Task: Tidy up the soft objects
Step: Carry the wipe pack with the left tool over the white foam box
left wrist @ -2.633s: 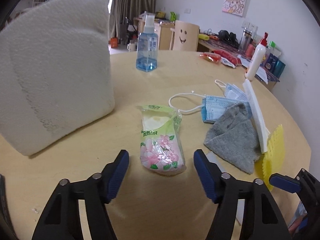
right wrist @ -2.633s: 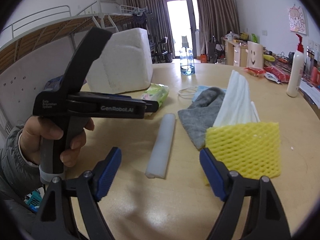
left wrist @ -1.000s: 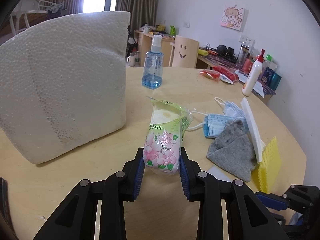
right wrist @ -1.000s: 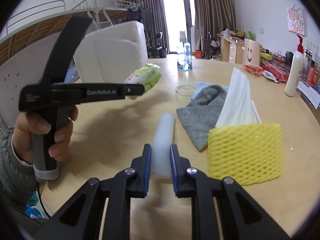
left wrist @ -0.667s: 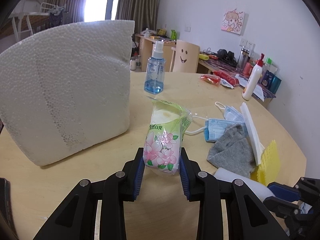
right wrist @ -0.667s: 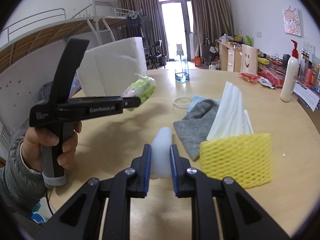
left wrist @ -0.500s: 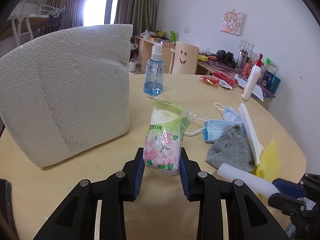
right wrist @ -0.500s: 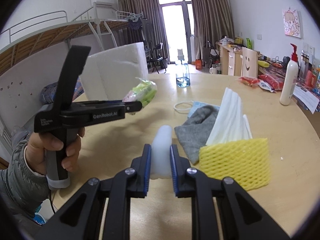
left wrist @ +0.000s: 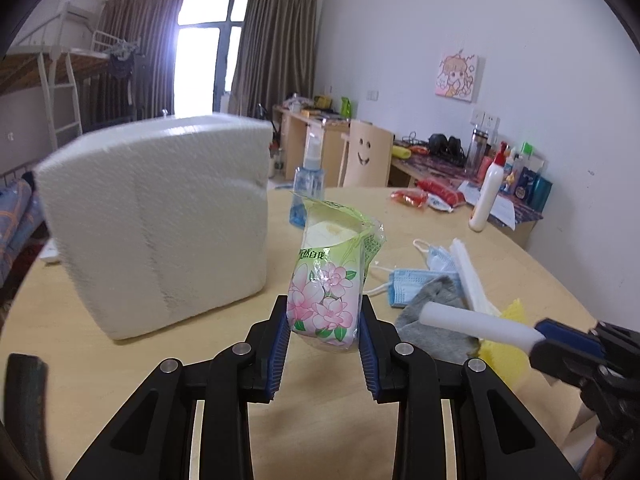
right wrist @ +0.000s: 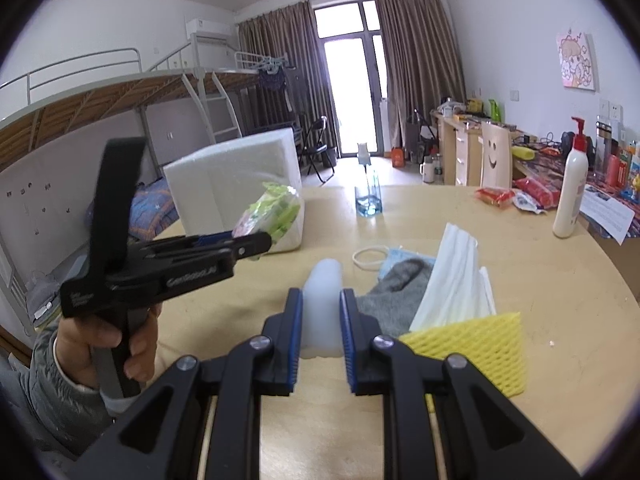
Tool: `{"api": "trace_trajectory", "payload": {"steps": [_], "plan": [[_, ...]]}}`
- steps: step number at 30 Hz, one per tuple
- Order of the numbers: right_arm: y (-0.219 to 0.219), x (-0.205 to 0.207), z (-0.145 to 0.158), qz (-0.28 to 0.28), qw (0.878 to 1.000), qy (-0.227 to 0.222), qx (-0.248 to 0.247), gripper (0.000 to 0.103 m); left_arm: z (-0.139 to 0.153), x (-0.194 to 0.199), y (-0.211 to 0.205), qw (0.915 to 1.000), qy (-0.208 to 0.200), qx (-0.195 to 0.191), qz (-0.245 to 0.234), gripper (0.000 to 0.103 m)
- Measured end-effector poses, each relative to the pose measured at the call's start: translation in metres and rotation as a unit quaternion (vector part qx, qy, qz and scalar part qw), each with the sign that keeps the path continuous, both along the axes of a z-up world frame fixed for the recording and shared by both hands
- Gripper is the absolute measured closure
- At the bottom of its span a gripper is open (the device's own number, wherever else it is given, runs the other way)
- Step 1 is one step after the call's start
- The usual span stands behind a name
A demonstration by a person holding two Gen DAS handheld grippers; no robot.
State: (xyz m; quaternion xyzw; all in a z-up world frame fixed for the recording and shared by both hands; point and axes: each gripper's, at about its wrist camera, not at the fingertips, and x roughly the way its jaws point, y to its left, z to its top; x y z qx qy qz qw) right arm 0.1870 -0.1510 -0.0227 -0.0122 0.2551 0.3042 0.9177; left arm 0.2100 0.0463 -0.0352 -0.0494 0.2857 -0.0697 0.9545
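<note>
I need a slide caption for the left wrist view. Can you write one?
Left gripper clamps a floral tissue pack above the round table, beside a white foam block.

Dorm bedroom: loft bed, desk, curtains, round table.

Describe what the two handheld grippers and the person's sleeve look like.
Both grippers are matte black plastic with blue ribbed pads and round silver pivot screws on the linkages. The left gripper has a pistol-style handle with a grey lower section, white lettering along its body and a tall black upright part at the back. The hand holding it comes out of a grey quilted sleeve.
</note>
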Motion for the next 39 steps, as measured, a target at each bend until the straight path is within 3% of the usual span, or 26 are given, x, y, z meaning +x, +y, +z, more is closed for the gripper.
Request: {"api": "trace_trajectory", "payload": {"steps": [16, 39], "plan": [[0.0, -0.012, 0.036, 0.005, 0.998, -0.065, 0.022, 0.081, 0.055, -0.078, -0.001, 0.9926, -0.11, 0.039, 0.032, 0.07], [0.036, 0.006, 0.065, 0.044, 0.994, -0.093, 0.034, 0.081, 0.073, -0.095, 0.029, 0.9865, -0.126, 0.05, 0.092, 0.07]]}}
